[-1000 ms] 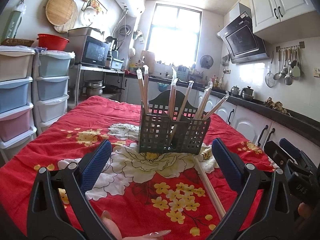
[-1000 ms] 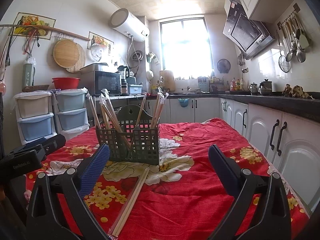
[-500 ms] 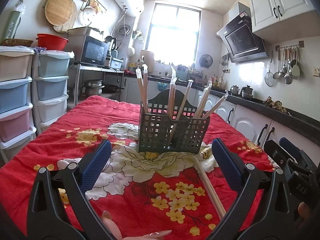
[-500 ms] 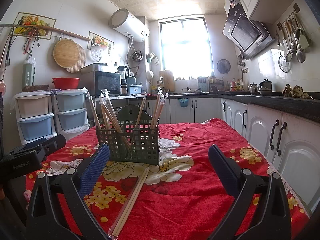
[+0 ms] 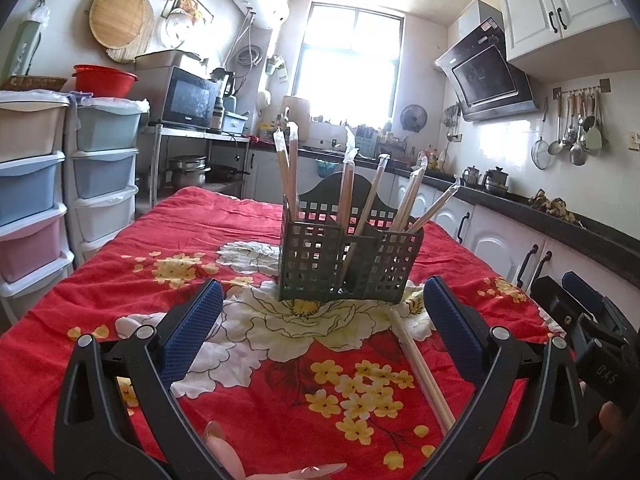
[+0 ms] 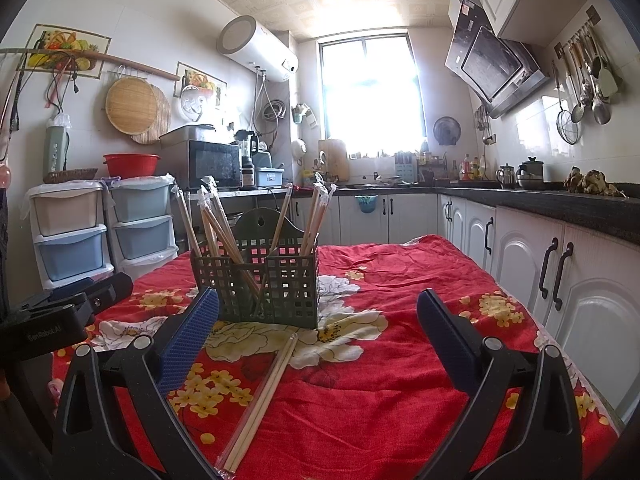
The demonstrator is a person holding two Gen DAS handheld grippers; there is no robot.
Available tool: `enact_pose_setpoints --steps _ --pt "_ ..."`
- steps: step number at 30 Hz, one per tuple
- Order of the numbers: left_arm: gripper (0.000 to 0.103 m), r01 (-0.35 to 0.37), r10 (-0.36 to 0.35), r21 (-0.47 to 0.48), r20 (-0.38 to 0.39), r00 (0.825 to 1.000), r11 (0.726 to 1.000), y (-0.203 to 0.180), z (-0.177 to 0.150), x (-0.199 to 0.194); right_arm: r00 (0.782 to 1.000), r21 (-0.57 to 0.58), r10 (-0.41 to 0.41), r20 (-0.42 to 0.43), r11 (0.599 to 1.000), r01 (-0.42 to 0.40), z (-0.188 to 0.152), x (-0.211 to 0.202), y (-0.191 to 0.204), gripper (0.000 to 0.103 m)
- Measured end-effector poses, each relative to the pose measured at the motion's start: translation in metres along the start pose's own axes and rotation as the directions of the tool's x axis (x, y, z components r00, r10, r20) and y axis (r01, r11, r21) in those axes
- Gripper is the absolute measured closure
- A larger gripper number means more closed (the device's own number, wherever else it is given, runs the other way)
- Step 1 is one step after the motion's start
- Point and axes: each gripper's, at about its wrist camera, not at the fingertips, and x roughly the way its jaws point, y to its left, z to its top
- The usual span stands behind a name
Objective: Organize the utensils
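A dark green lattice utensil holder (image 5: pixel 349 259) (image 6: pixel 260 280) stands on the red floral tablecloth (image 5: pixel 256 392) (image 6: pixel 384 392). Several wrapped pairs of chopsticks (image 5: pixel 290 168) (image 6: pixel 216 224) stand upright in it. One wrapped pair of chopsticks (image 5: pixel 420 362) (image 6: pixel 264 388) lies flat on the cloth in front of the holder. My left gripper (image 5: pixel 324 312) hovers open a little short of the holder, nothing between its fingers. My right gripper (image 6: pixel 318 324) is open too, with the loose pair lying below and between its fingers. The right gripper's body (image 5: pixel 588 328) shows at the left view's right edge.
Stacked plastic drawers (image 5: pixel 48 184) (image 6: pixel 104 228) stand left of the table. White cabinets and a dark counter (image 6: pixel 560 240) run along the right. A microwave (image 5: pixel 188 98) sits on a shelf behind. A person's fingertip (image 5: pixel 224 452) shows at the left view's bottom edge.
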Motion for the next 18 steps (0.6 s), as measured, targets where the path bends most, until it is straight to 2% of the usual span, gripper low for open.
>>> enact_pose_setpoints --steps 8,11,13,14,15,16,17,18 --pt "0.011 -0.019 0.017 -0.047 -0.043 0.999 0.999 0.01 0.003 0.003 1.0 0.038 -0.03 -0.006 0.999 0.03 -0.001 -0.003 -0.008 0.006" --pt "0.011 -0.089 0.081 -0.055 -0.138 0.987 0.994 0.026 0.01 0.012 0.995 0.084 -0.054 -0.082 0.995 0.061 0.005 0.009 -0.025 0.006" --pt "0.011 -0.152 0.133 -0.069 -0.226 0.965 0.986 0.052 0.019 0.024 0.979 0.106 -0.099 -0.179 0.987 0.119 0.013 0.028 -0.047 0.006" --pt "0.011 -0.187 0.164 -0.065 -0.27 0.949 0.98 0.067 0.023 0.033 0.955 0.102 -0.155 -0.254 0.977 0.185 0.017 0.044 -0.064 0.006" --pt "0.011 -0.217 0.189 -0.057 -0.309 0.932 0.975 0.077 0.025 0.041 0.921 0.072 -0.206 -0.332 0.968 0.242 0.018 0.06 -0.077 0.006" --pt "0.011 -0.263 0.228 -0.05 -0.363 0.904 0.963 0.093 0.026 0.053 0.872 0.017 -0.256 -0.418 0.957 0.289 0.016 0.079 -0.088 0.006" --pt "0.011 -0.317 0.272 -0.038 -0.421 0.865 0.948 0.112 0.024 0.069 0.805 -0.049 -0.293 -0.516 0.948 0.314 0.009 0.103 -0.103 0.006" --pt "0.011 -0.364 0.314 -0.017 -0.474 0.823 0.931 0.126 0.019 0.083 0.766 -0.076 -0.302 -0.568 0.945 0.317 0.003 0.118 -0.114 0.006"
